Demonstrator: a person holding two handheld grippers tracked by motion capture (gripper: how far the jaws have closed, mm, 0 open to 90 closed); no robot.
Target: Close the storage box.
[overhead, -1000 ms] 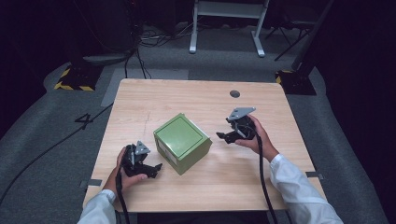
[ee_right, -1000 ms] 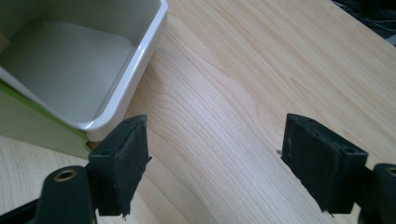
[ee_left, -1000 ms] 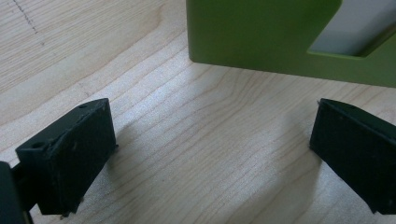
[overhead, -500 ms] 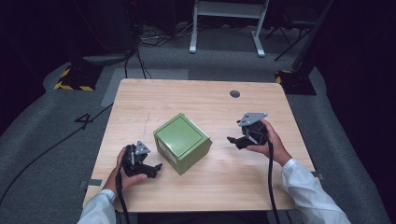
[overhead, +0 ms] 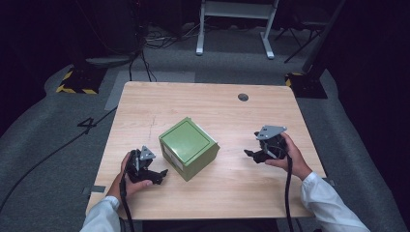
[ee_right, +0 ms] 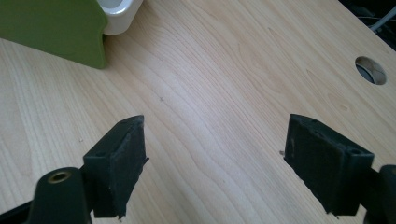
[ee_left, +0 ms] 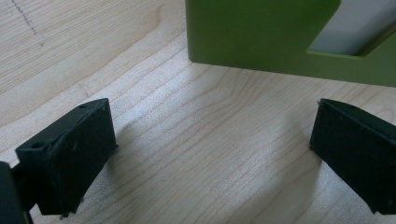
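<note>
A green box with a pale inset on its top stands near the middle of the wooden table. My left gripper rests on the table just left of the box, its jaws wide apart and empty. In the left gripper view the green box is close ahead, with a white label in a cutout. My right gripper is held by a hand to the right of the box, apart from it and open. In the right gripper view the green box's corner sits at upper left.
A round cable hole lies near the table's far edge, also the cable hole at upper right in the right gripper view. Cables trail from both grippers over the near edge. Grey floor, a white stand and black-yellow tape surround the table.
My right gripper has moved toward the near right of the table, away from the box. The left gripper and the box have stayed put.
</note>
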